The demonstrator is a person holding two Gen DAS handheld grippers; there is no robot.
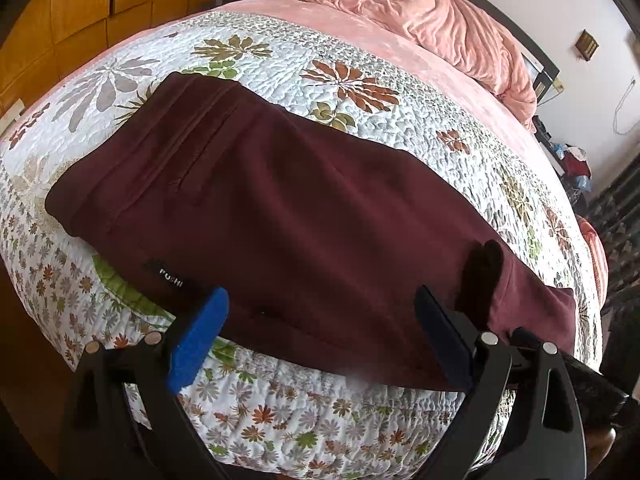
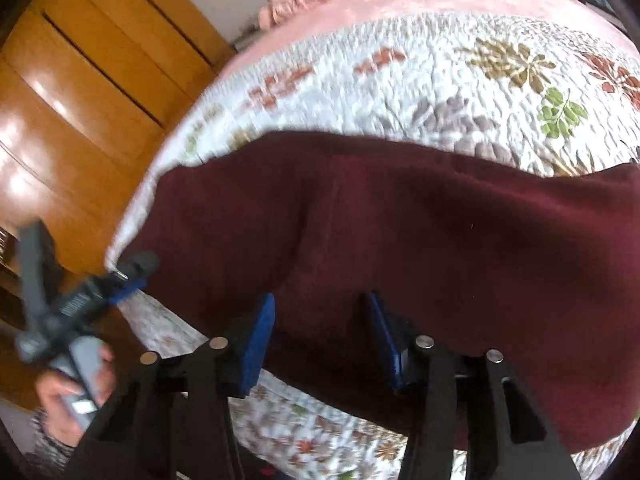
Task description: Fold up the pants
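Floral quilt (image 1: 360, 128), pink blanket (image 1: 420, 8), wooden wardrobe (image 2: 80, 100)

Floral quilted bed (image 1: 360, 40), pink blanket (image 1: 440, 12), seemingly wooden wardrobe (image 2: 80, 100).

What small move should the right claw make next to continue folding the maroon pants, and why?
Probably lower the right claw slightly and close it on the near edge of the maroon pants. Its pads stand apart with the fabric just ahead of them, not pinched. The pants lie flat on the floral quilt, and the left claw is also open at that edge.
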